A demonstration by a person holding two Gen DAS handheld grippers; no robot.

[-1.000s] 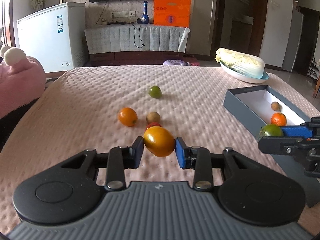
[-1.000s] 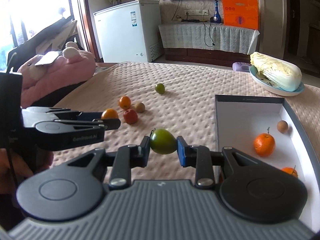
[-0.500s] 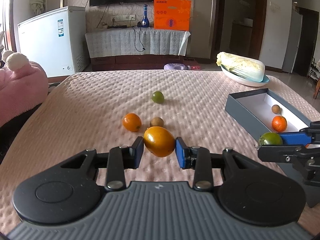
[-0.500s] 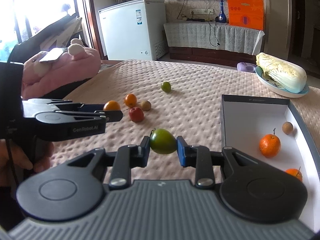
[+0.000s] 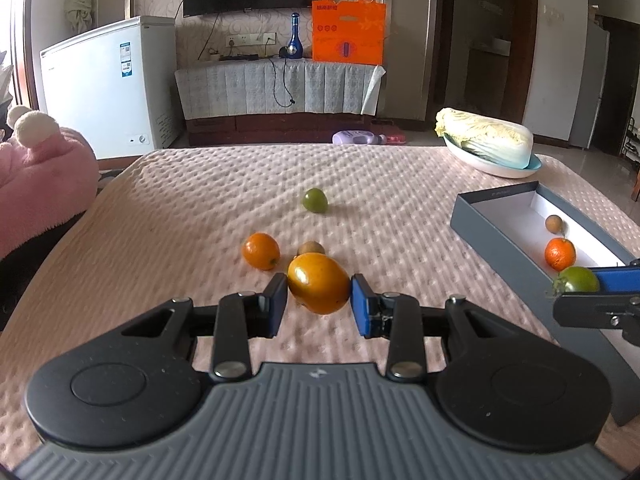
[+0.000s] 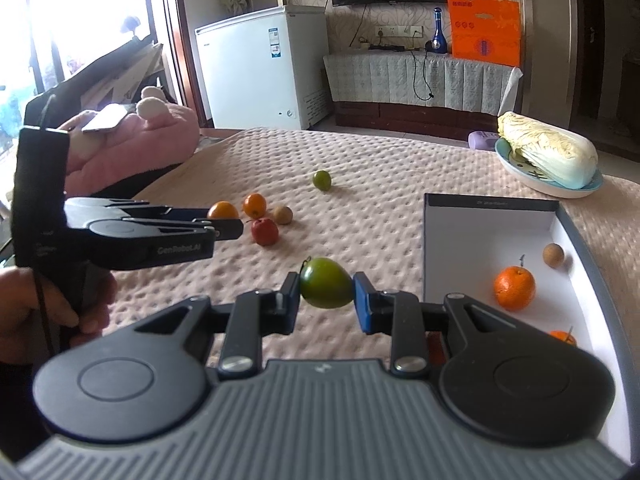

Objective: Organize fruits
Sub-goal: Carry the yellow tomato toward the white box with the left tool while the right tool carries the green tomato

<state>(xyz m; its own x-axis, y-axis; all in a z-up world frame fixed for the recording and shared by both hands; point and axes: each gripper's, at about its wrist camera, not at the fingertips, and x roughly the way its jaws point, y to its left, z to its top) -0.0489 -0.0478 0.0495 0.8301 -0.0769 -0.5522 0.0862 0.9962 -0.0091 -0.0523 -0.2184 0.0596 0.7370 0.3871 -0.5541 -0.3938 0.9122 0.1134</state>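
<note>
A: Left gripper [image 5: 319, 300]?
B: Clamped on yellow-orange fruit [image 5: 319, 282], lifted; orange [image 5: 261, 251] at its 11 o'clock.
A: Right gripper [image 6: 326, 298]?
B: Gripped green fruit [image 6: 326, 288]; box [image 6: 488, 202] at its 2 o'clock.

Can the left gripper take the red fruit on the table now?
Probably not yet. The left gripper is shut on the yellow-orange fruit, so its jaws are full. The red fruit itself lies unobstructed nearby.

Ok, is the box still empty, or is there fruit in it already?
Not empty. The open box holds a round brown fruit, an orange and a second orange partly hidden behind the right gripper.
</note>
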